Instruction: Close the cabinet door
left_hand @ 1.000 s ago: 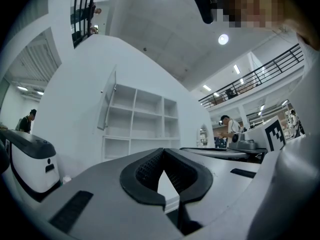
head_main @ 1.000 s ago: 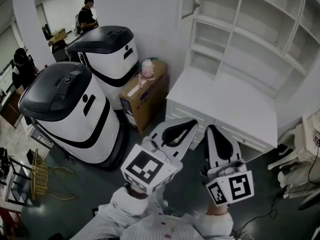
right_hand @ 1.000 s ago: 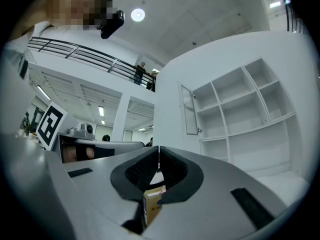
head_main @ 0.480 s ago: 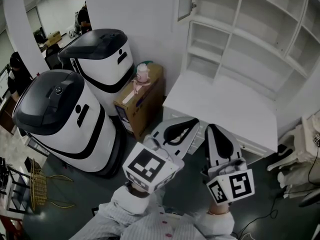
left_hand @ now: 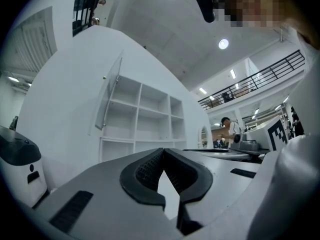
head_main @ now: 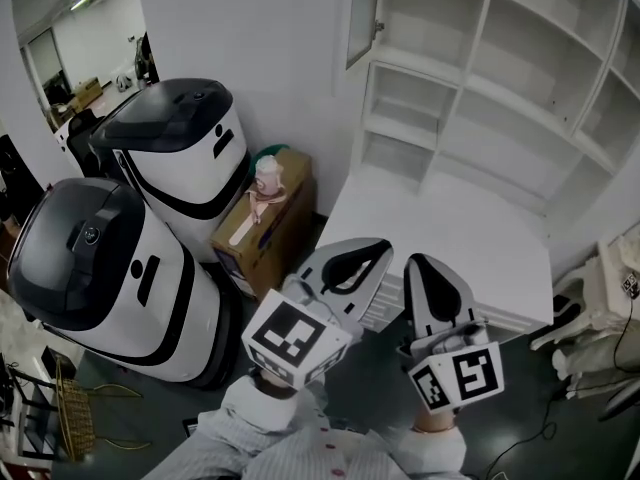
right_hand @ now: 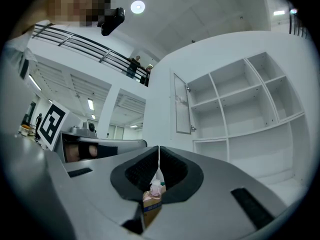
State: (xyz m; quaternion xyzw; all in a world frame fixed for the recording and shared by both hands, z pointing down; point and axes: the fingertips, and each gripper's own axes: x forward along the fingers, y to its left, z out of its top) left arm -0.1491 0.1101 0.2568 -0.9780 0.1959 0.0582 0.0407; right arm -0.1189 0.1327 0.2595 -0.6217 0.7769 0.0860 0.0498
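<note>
Head view: cabinet door (head_main: 362,13) seen ajar at upper left of shelf unit (head_main: 480,88); left gripper (head_main: 352,261) and right gripper (head_main: 430,283) held well short of shelf unit.
Left gripper view: jaws pressed together, nothing pinched.
Right gripper view: jaws pressed together, empty. Door probably best pushed at free edge, toward shelf unit.

Worktop (head_main: 450,230) is bare: clear pass over its front edge to the shelves (head_main: 505,98). Door (head_main: 363,13) juts out above the back left corner, free air in front of it. Off the left edge, floor blocked by box (head_main: 262,236), far robot (head_main: 185,158) and near robot (head_main: 95,268).
</note>
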